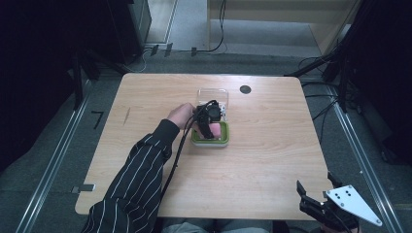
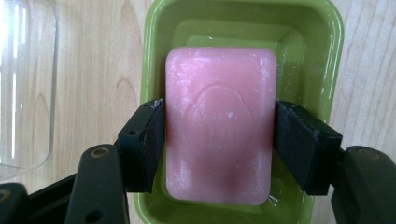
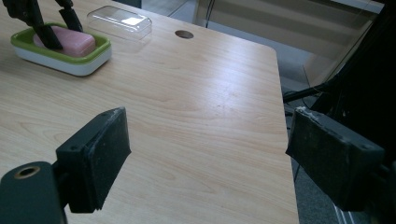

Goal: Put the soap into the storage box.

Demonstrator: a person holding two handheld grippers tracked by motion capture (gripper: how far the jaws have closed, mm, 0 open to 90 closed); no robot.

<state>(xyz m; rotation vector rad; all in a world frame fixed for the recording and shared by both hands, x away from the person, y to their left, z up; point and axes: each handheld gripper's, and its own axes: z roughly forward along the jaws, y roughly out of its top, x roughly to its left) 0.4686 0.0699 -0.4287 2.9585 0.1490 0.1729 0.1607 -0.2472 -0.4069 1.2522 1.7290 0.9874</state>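
Dead centre of the high view, the left claw [image 1: 210, 127] is down in the green soap dish [image 1: 224, 137], and the person's hand [image 1: 180, 115] sits just left of it, a striped sleeve [image 1: 133, 187] running off to the bottom left of the frame. In the left claw's own view, the pink soap bar [image 2: 219, 123] lies in the middle of the frame inside the dish [image 2: 154, 56], lengthwise up the picture, with a stamped emblem on its top face (the lettering is too soft to read). Both black pads [image 2: 152, 144] sit right against the bar's long sides, low in the frame; the jaws are narrowed to the width of the bar and pressing on it. The bar rests in the dish's hollow, green rim showing all round it.

Top left of that view there is a clear plastic lid [image 2: 25, 84], lying on the wooden worktop [image 2: 98, 60] just beside the dish and apart from it. From above, the lid [image 1: 213, 93] lies just beyond the dish, towards the top of the frame.

The right claw [image 1: 318, 191] hangs at the bottom right of the high view, off the worktop's near corner, well apart from the dish. In its own view the two jaws stand wide, bare worktop [image 3: 201, 116] between them, gripping nothing. Far up in its upper left corner sit dish [image 3: 65, 58], soap [image 3: 70, 41] and lid [image 3: 119, 21].
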